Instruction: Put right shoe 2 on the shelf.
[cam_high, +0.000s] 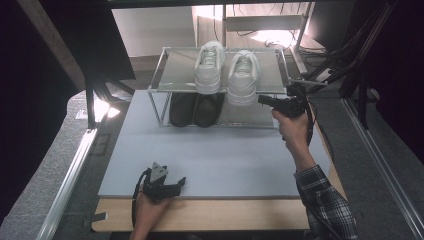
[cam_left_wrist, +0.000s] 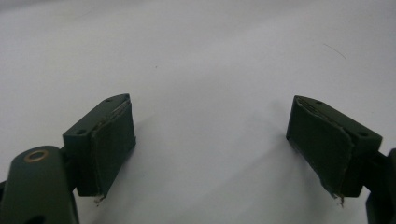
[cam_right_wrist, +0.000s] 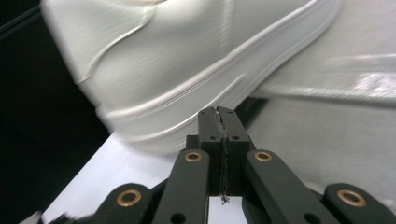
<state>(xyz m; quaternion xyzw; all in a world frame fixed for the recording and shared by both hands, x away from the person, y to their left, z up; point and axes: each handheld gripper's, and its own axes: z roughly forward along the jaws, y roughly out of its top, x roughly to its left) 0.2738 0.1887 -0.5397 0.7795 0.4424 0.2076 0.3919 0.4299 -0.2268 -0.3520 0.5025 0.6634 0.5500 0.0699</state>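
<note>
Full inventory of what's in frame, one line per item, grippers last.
white sneakers: 2, white, side by side on the rack's top shelf, heels overhanging its front edge
dark shoes: 2, black, side by side on the lower shelf, under the left white sneaker
shoe rack: 1, metal wire, two shelves, far end of the mat
mat: 1, light grey, covering most of the table
table: 1, light wood, front edge bare
left gripper: 1, black, near front edge of mat, jaws open, nothing between them
right gripper: 1, black, jaws shut, tips at the right sneaker's heel

Smooth white leather-look shoe (cam_right_wrist: 187, 70) on a thin wire metal rack (cam_high: 165, 70).
</note>
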